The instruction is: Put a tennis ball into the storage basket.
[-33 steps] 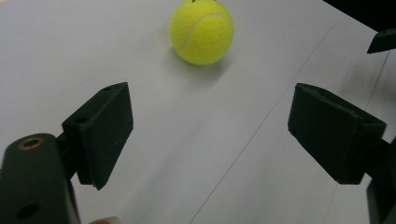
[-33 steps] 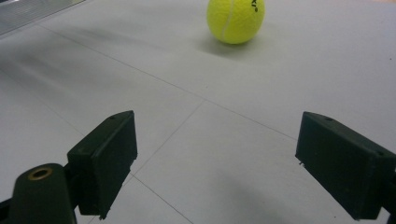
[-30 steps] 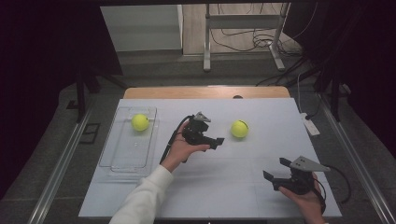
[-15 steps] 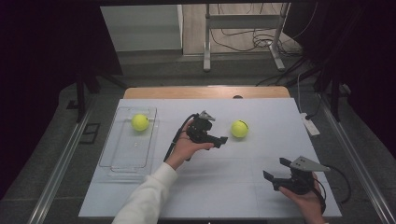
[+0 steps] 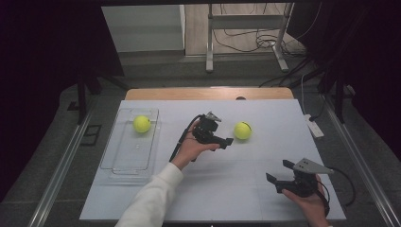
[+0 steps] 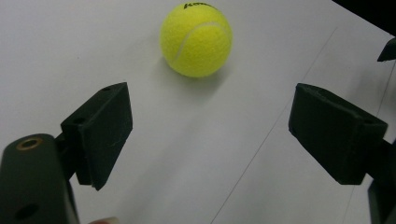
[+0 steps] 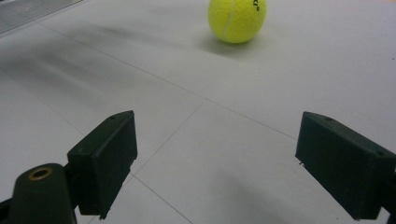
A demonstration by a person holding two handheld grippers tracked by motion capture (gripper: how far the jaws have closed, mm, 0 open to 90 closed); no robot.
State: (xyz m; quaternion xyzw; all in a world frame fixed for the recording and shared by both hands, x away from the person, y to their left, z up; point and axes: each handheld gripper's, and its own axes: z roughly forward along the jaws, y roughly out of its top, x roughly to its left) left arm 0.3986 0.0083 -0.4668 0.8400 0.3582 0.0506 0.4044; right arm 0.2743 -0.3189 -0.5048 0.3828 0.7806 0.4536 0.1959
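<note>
Tennis ball (image 5: 242,130) just beyond left claw (image 5: 229,141), second ball (image 5: 141,124) in tray (image 5: 124,161)

The tennis ball (image 5: 242,130) on the bare table (image 5: 227,198) is bright yellow-green with a pale curved seam and black lettering, and a second ball (image 5: 141,124) of the same yellow-green lies in a clear, colourless tray (image 5: 127,163). The table is a pale grey-white crossed by thin dark lines, with a strip of light brown wood at its far edge. Both the left gripper (image 5: 226,142) and the right gripper (image 5: 278,176) are matt black with black fingers (image 6: 100,133), the right one topped by a grey plate, and the person's sleeve (image 5: 149,201) is white.
</note>
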